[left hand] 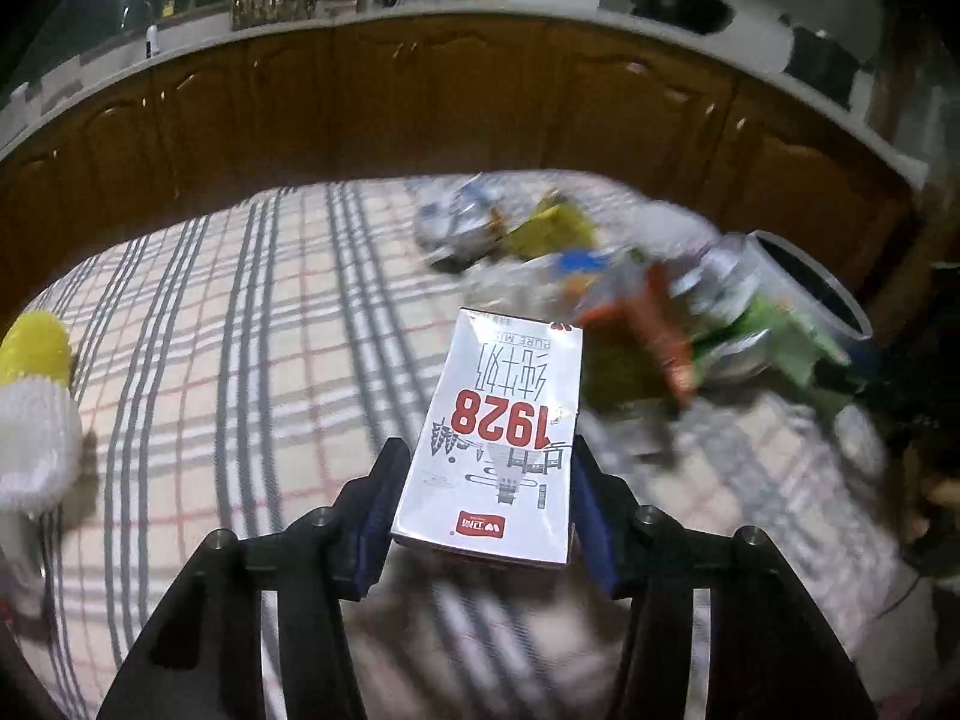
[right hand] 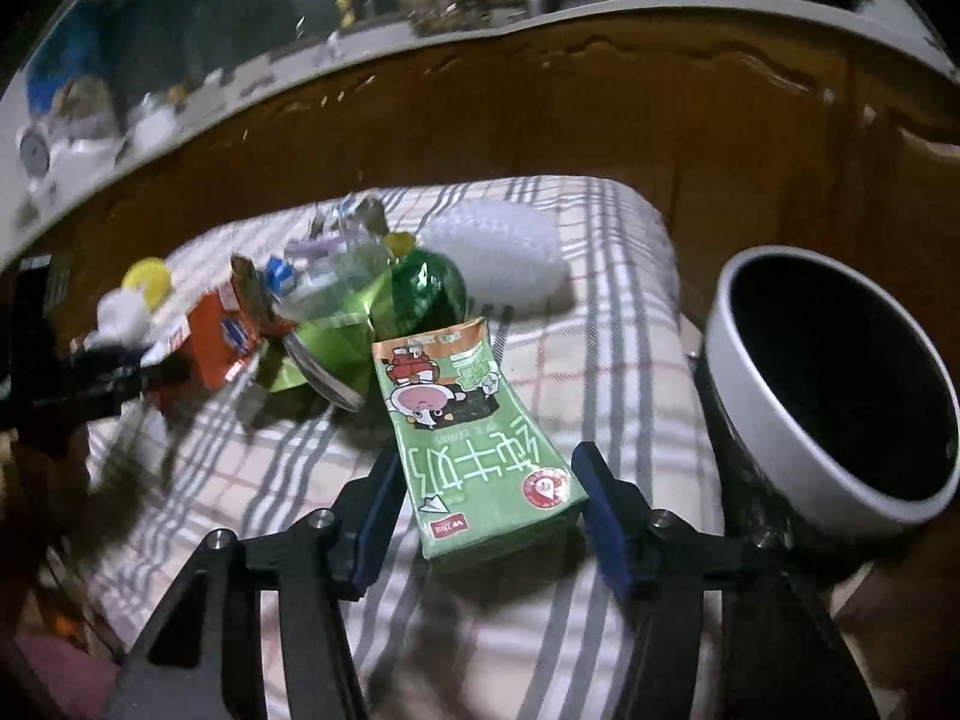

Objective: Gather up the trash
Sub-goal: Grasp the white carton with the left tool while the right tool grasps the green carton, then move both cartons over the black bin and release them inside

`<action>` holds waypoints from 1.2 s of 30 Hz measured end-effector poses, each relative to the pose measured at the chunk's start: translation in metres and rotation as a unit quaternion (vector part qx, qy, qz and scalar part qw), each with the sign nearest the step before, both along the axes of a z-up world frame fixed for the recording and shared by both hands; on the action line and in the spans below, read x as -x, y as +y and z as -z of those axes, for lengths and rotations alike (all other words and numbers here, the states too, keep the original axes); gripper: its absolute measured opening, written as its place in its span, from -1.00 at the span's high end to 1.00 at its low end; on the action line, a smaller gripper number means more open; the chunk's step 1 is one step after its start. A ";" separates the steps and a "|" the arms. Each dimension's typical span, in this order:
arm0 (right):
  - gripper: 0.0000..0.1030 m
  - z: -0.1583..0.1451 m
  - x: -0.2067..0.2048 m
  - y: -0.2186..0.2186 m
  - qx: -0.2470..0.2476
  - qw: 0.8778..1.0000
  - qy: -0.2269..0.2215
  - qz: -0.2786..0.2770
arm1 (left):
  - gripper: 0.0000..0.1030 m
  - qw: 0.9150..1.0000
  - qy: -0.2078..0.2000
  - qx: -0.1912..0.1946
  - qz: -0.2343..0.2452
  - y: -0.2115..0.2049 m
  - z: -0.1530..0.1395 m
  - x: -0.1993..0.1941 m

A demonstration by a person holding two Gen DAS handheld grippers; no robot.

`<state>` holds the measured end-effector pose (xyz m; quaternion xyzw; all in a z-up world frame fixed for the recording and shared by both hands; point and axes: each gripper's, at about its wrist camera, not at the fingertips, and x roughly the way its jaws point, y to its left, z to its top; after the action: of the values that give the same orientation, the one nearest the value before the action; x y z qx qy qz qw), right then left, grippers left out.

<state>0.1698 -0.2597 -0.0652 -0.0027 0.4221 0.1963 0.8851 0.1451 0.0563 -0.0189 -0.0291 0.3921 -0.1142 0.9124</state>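
Note:
A white milk carton (left hand: 510, 384) with red "1928" print is between the fingers of my left gripper (left hand: 486, 456). Both blue pads press its sides, and it hangs slightly above the checked tablecloth (left hand: 240, 330). My right gripper (right hand: 487, 459) is shut on a green milk carton (right hand: 456, 414) with a cartoon cow, pads against both edges. A white-rimmed dark bin (right hand: 756, 372) stands just right of the right gripper, off the table's edge. The bin (left hand: 804, 282) also shows at the right of the left wrist view.
A blurred trash pile lies ahead: an orange carton (right hand: 216, 336), a green bottle (right hand: 429, 288), a crushed can (right hand: 324, 372) and white foam netting (right hand: 498, 252). A yellow and white foam piece (left hand: 36, 420) lies at the left. Brown cabinets (left hand: 420, 102) stand behind the table.

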 end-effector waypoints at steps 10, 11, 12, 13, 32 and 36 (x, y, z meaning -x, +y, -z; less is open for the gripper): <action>-0.10 -0.019 0.031 -0.031 -0.051 0.997 -0.013 0.058 | 0.02 0.996 -0.041 0.056 0.058 -0.046 -0.032 0.034; -0.10 -0.020 0.031 -0.033 -0.053 0.997 -0.015 0.062 | 0.02 0.995 -0.041 0.059 0.064 -0.052 -0.034 0.034; -0.10 -0.022 0.032 -0.036 -0.056 0.996 -0.017 0.067 | 0.02 0.995 -0.041 0.061 0.070 -0.057 -0.034 0.033; -0.10 -0.024 0.032 -0.039 -0.058 0.996 -0.019 0.071 | 0.02 0.994 -0.040 0.063 0.074 -0.061 -0.034 0.030; -0.09 -0.042 0.022 -0.105 -0.042 0.984 -0.049 0.167 | 0.02 0.990 -0.013 0.056 0.131 -0.165 -0.019 -0.048; -0.09 -0.043 0.015 -0.119 -0.036 0.981 -0.053 0.185 | 0.02 0.988 -0.011 0.053 0.142 -0.188 -0.018 -0.063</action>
<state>0.1548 -0.3790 -0.0217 0.0966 0.3607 0.0435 0.9266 0.2085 -0.1318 -0.0008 -0.0199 0.3754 -0.2638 0.8883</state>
